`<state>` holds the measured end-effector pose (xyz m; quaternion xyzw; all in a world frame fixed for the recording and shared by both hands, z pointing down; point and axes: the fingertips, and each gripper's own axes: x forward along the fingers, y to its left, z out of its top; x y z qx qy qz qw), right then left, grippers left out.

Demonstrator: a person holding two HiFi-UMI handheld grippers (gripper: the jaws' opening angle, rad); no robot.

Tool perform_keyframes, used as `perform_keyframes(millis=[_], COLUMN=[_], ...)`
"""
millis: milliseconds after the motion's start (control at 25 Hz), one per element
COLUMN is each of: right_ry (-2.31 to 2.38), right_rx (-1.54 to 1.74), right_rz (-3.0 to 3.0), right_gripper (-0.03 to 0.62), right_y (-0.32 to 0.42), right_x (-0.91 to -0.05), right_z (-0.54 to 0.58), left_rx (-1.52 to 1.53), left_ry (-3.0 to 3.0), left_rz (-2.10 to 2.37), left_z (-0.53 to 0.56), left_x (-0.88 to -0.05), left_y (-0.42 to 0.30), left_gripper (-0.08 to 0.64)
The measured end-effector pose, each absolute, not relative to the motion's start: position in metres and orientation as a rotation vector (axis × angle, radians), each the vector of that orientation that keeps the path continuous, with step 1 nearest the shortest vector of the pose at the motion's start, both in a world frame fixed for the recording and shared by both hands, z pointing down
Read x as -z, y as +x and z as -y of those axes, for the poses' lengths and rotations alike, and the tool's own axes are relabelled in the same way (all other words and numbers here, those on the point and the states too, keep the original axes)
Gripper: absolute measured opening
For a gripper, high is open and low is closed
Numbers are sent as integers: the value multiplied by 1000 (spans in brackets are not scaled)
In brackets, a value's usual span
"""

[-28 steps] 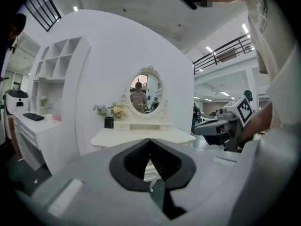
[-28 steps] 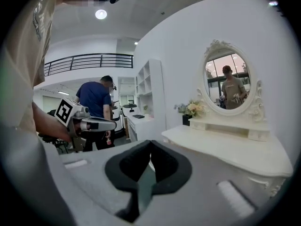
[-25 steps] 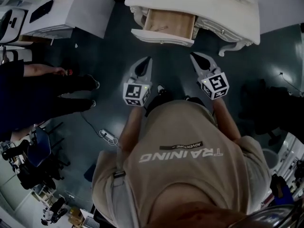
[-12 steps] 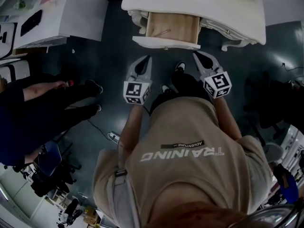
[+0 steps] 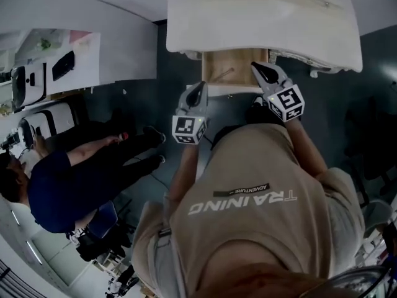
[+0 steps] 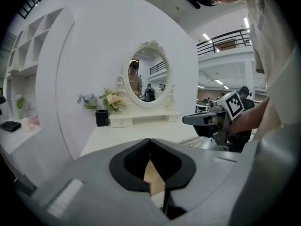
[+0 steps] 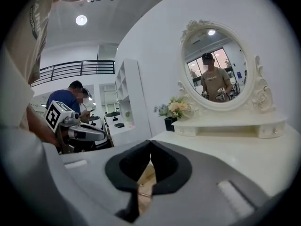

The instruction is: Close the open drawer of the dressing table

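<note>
Since both pairs of jaws sit pressed together with nothing in them, I read the left gripper (image 6: 150,141) and the right gripper (image 7: 150,142) as pushers here, not grabbers. Through the gap behind each set of tips I see only the bare wood of the drawer (image 5: 239,59). From the head view the drawer juts partway out from under the front edge of the table (image 5: 267,23), near its middle. The left tips are just beside the left end of the white drawer front (image 5: 224,90); the right tips hang over the drawer's right edge, above the wood and not against the front. Whether either gripper touches the front I cannot tell. That placing worries me: I judge that a push from the left end alone could skew the drawer and jam it. The right tips, if they dip inside, could get pinched between drawer and table edge as it shuts. A thin metal piece (image 5: 223,73) lies loose on the drawer bottom and might slide or catch. The tabletop is pale and smooth, with an oval mirror (image 7: 218,69) at its back edge and flowers (image 6: 110,100) in a dark pot left of it. Around it is dark floor (image 5: 142,98). A bystander (image 5: 62,179) stands well off to my left, beside a white counter (image 5: 93,54).
</note>
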<state>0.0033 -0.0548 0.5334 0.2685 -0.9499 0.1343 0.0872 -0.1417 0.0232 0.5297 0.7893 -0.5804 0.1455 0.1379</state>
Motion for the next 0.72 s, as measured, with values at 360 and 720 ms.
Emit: perform_keyframes(millis=[360,720], right_ry=[765,776], right_rx=[-448,-433], right_rz=[2771,2681], right_gripper=[5,5], right_y=[-18,-65], right_x=[-551,-551], right_z=[91,78], left_rx=[-408,-483], left_ry=[2208,2149], left_rz=[1593,1394], left_z=[23,-7], left_x=[-561,-632], left_y=[-162,-198], left_gripper=[-3,-3])
